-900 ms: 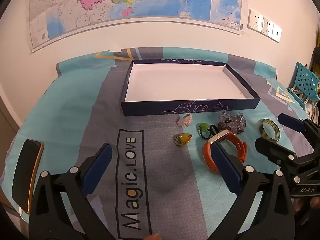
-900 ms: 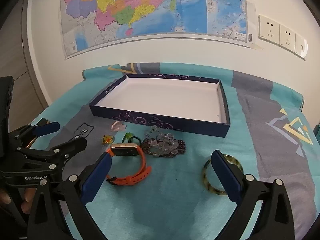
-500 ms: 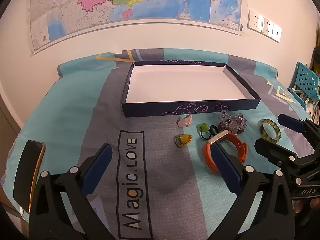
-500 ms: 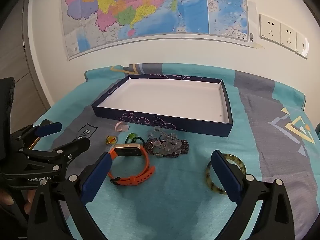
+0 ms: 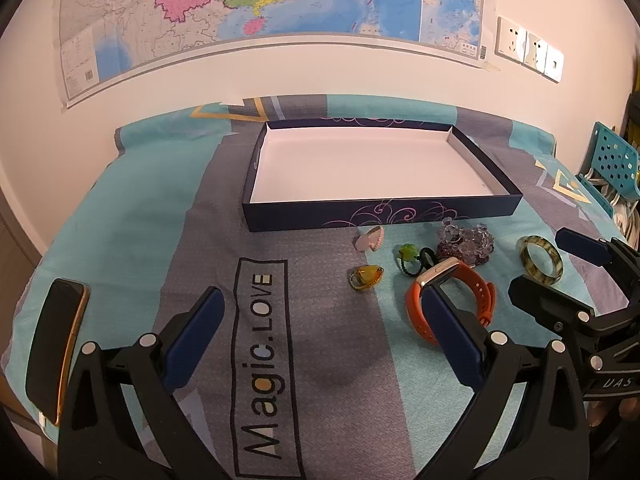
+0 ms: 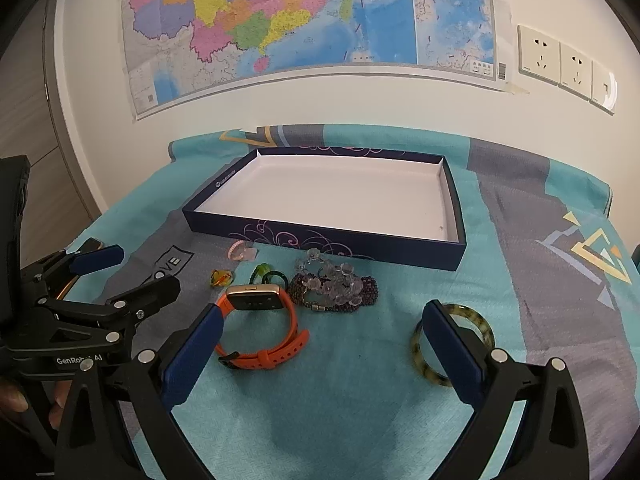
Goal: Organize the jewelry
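A dark blue box point(image 5: 380, 218) point(image 6: 320, 236) with a white inside lies open on the cloth. In front of it lie an orange watch point(image 5: 476, 280) point(image 6: 292, 320), a heap of purple and clear bead bracelets point(image 5: 464, 240) point(image 6: 336, 284), a mottled green bangle point(image 5: 538, 276) point(image 6: 482, 326), a pink piece point(image 5: 370, 238) point(image 6: 240, 250), a yellow ring point(image 5: 366, 276) point(image 6: 222, 278) and a green ring point(image 5: 412, 256) point(image 6: 268, 274). My left gripper point(image 5: 320, 304) point(image 6: 148, 267) is open over the grey stripe, left of the jewelry. My right gripper point(image 6: 323, 312) is open, its fingers flanking the watch and bangle from above, touching nothing.
A phone point(image 5: 56, 344) lies at the table's left edge. The teal and grey cloth point(image 5: 140, 220) covers the table up to a wall with a map point(image 6: 300, 20) and sockets point(image 6: 560, 60). A blue perforated chair back point(image 5: 612, 160) stands at the far right.
The right wrist view has drifted a little, so the box and jewelry sit slightly further right. Both grippers stay open and no object has moved.
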